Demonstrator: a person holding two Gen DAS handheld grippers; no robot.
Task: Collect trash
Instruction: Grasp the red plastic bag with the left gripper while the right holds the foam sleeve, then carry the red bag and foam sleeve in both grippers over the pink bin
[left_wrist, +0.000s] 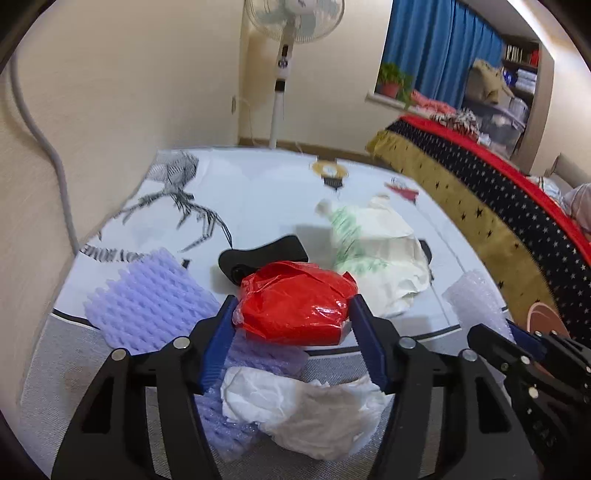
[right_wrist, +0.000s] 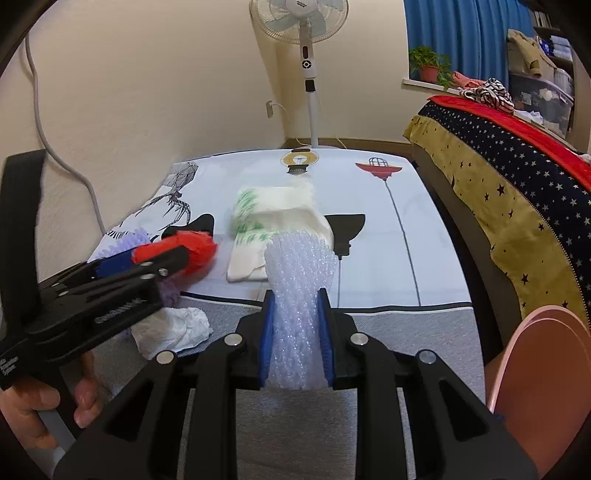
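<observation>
My left gripper (left_wrist: 291, 317) has its blue pads on either side of the red bag (left_wrist: 295, 306), a crumpled, glossy plastic wad, wider than tall, its long axis running across from pad to pad; both pads touch its ends, so I count it as gripped. Taking that red bag as my mark: it sits at the near edge of the printed sheet (left_wrist: 258, 192), over the grey mat (left_wrist: 48, 369). Just left of it lies the purple foam net (left_wrist: 147, 299), ribbed and flat, part of it running under the bag toward me. Nearer me than the bag is the white tissue (left_wrist: 295, 406), loosely scrunched. Right behind the bag is a black shape (left_wrist: 258, 254) that I cannot identify, and behind and to the right lies the cream bag (left_wrist: 376, 258) with green print, slumped flat. To the far right of the red bag my right gripper (right_wrist: 295, 325) is clamped on the bubble wrap (right_wrist: 299, 288), a clear roll squeezed narrow between the pads; its long axis points away from me along the fingers, the far end flaring wider above the tips. A fan (left_wrist: 284, 55) stands far behind the bag, by the wall
</observation>
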